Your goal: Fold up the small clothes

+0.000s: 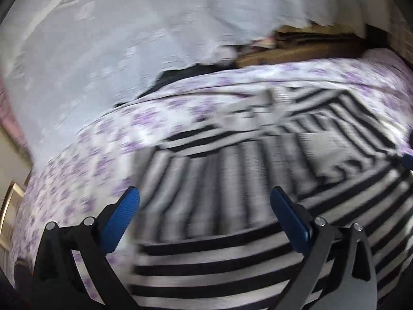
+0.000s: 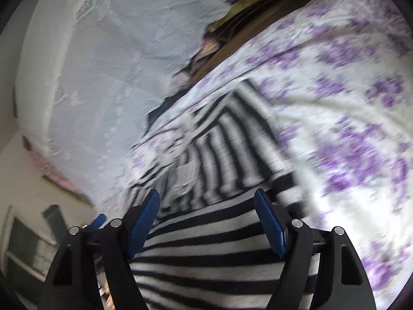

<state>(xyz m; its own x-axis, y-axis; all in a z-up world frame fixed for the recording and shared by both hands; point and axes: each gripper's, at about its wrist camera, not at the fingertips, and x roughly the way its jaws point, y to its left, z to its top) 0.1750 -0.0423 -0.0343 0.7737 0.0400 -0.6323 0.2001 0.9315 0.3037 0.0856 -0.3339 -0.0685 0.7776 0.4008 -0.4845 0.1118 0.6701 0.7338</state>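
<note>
A black-and-white striped garment (image 1: pixel 232 180) lies partly folded on a white bedsheet with purple flowers (image 1: pixel 103 149). My left gripper (image 1: pixel 205 201) is open, its blue pads wide apart just above the near part of the garment. In the right wrist view the same striped garment (image 2: pixel 219 245) fills the space under my right gripper (image 2: pixel 207 204), which is open too. The tip of the left gripper's blue pad (image 2: pixel 99 219) shows at the left of that view. Both views are blurred by motion.
A white lace curtain (image 1: pixel 116 38) hangs beyond the bed's far edge. A brown wooden edge (image 1: pixel 296 49) runs behind the bed. The flowered sheet (image 2: pixel 348 129) spreads to the right of the garment. A wall and a dark frame (image 2: pixel 31 245) show at the lower left.
</note>
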